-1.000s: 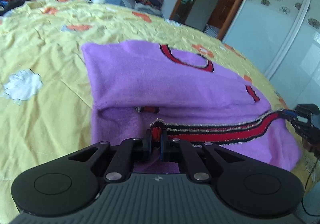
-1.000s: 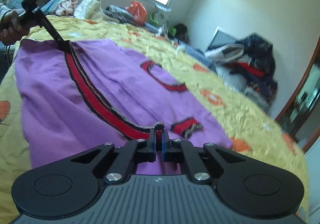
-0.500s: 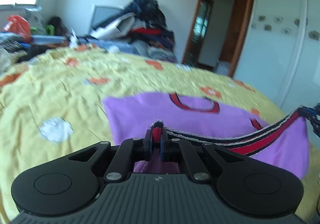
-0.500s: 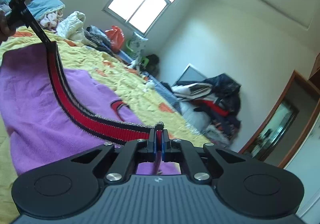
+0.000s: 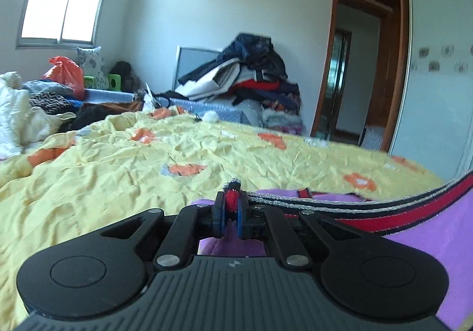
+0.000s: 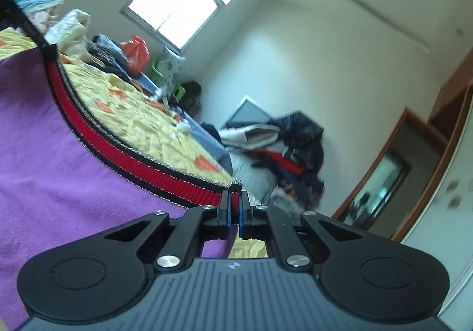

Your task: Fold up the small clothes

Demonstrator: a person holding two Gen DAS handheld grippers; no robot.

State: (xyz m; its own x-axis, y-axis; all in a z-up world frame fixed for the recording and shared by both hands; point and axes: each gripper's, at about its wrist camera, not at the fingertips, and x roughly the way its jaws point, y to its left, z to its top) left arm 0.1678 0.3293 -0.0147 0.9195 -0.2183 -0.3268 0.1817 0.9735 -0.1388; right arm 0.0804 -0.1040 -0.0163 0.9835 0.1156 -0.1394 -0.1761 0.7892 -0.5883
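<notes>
A purple garment with a red, black-edged hem band is held up over the yellow bed. My left gripper is shut on one corner of the band. My right gripper is shut on the other corner, and the band stretches in a curve from it to the left gripper at the far upper left. The purple cloth hangs below the band. Part of the garment's red neckline still shows lying on the bed.
A yellow bedspread with orange flowers covers the bed. A pile of clothes stands at the far wall, loose clothes and an orange bag lie at the left. An open doorway and wardrobe door are at the right.
Both grippers have lifted the hem band up off the bed and tilted upward, so the views now show more room and less of the garment. Both stay shut on the band.
</notes>
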